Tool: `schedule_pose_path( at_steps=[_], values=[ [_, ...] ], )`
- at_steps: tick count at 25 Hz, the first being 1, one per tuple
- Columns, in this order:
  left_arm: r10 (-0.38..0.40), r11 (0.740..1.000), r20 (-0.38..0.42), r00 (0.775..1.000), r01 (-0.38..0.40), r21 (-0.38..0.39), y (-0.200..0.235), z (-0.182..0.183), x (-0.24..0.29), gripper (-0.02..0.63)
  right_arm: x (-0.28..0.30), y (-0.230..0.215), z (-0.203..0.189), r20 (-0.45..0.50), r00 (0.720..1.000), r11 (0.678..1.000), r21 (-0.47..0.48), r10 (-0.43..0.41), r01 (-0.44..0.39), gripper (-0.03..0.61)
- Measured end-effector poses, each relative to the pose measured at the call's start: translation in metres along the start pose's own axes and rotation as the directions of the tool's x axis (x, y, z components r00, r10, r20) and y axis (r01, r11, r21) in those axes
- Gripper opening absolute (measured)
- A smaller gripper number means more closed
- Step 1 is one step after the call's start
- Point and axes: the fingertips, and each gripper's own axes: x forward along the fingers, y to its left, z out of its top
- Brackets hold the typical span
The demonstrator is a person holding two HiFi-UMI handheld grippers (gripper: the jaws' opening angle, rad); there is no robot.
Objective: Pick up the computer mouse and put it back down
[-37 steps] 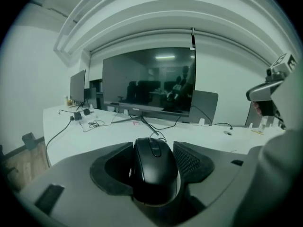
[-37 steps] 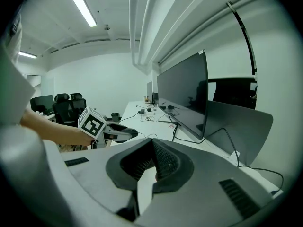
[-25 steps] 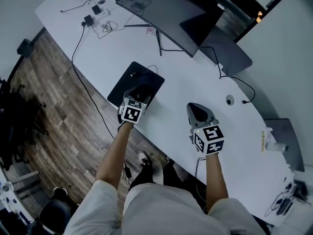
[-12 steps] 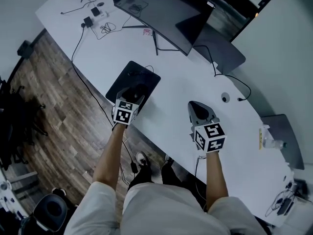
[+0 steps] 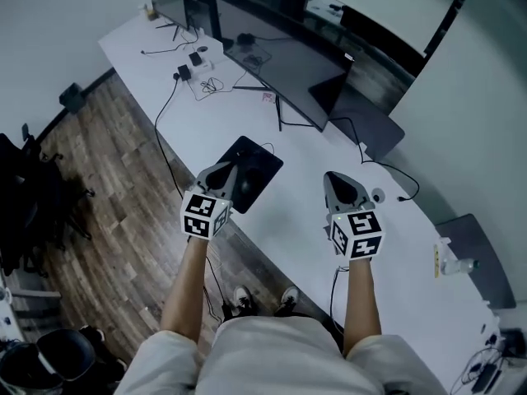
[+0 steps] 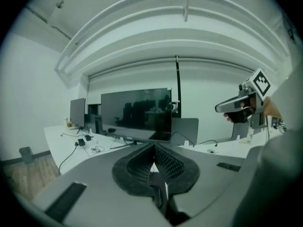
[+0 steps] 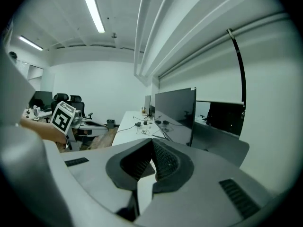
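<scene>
Above desk (image 5: 305, 216), left gripper (image 5: 224, 173) just closed empty, right gripper (image 5: 338, 181) closed, mouse direction unclear

White desk (image 5: 305, 208) bears mouse pad (image 5: 263, 164), monitors (image 5: 280, 64), cables (image 5: 164, 126).

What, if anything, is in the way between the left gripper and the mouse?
Nothing visible. The left gripper, whose jaws have just closed on nothing, hangs over the near edge of the black mouse pad; the dark mouse lies on the pad just beside its tip.
</scene>
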Motion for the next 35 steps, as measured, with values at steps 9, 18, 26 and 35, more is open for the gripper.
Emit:
schedule_pose_path(
  at_steps=[9,18,26,35],
  values=[
    [0.029,0.991,0.232,0.972,-0.058,0.119,-0.021,0.126,-0.092,0.018,-0.041,0.035,0.077,0.142,0.989,0.992,-0.122,0.035,-0.018,0.014],
    [0.045,0.974,0.281,0.959,-0.105,0.199,-0.042,0.167,-0.143,0.018,-0.07,0.06,0.116,0.221,0.972,0.983,-0.178,0.077,-0.038,0.014],
    [0.058,0.973,0.268,0.962,-0.115,0.202,-0.041,0.168,-0.151,0.018,-0.072,0.072,0.122,0.215,0.972,0.976,-0.214,0.091,-0.044,0.012],
    [0.06,0.972,0.261,0.964,-0.115,0.204,-0.034,0.166,-0.152,0.018,-0.068,0.08,0.122,0.22,0.969,0.978,-0.198,0.11,-0.066,0.012]
  ],
)
